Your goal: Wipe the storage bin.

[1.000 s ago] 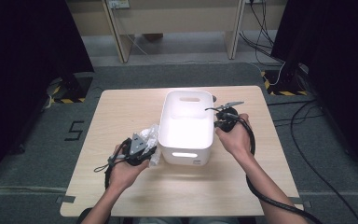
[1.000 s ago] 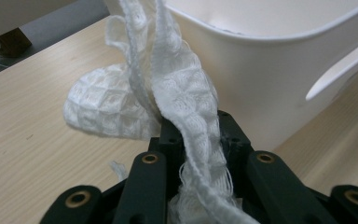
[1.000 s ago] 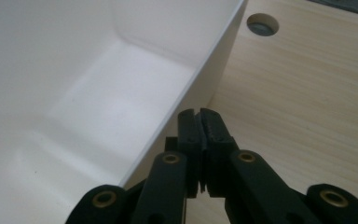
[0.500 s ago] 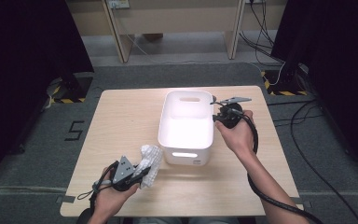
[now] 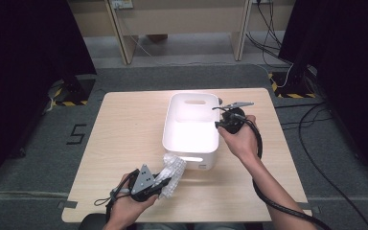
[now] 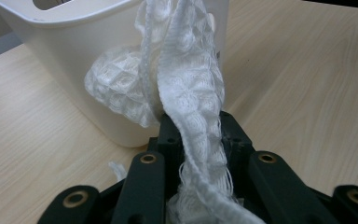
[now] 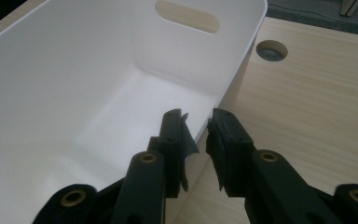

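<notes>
A white plastic bin [image 5: 170,125] stands on the middle of the wooden table, its inside bare. My left gripper [image 5: 162,184] is near the table's front edge, just off the bin's front left corner, shut on a white textured cloth [image 5: 173,168]. In the left gripper view the cloth [image 6: 191,88] hangs bunched out of the jaws [image 6: 193,128] in front of the bin's wall [image 6: 74,51]. My right gripper [image 5: 219,122] is at the bin's right rim. Its jaws [image 7: 196,122] have just been opening; the rim [image 7: 228,88] runs between them with the pads not pressing on it.
A round hole [image 7: 271,50] is cut in the tabletop beyond the bin's far right corner. Bare wood [image 5: 124,124] lies left of the bin. Cables [image 5: 311,124] trail on the floor right of the table.
My left hand has carried the cloth from beside the bin's left wall back toward the front edge of the table. The right hand has stayed at the bin's right rim.
</notes>
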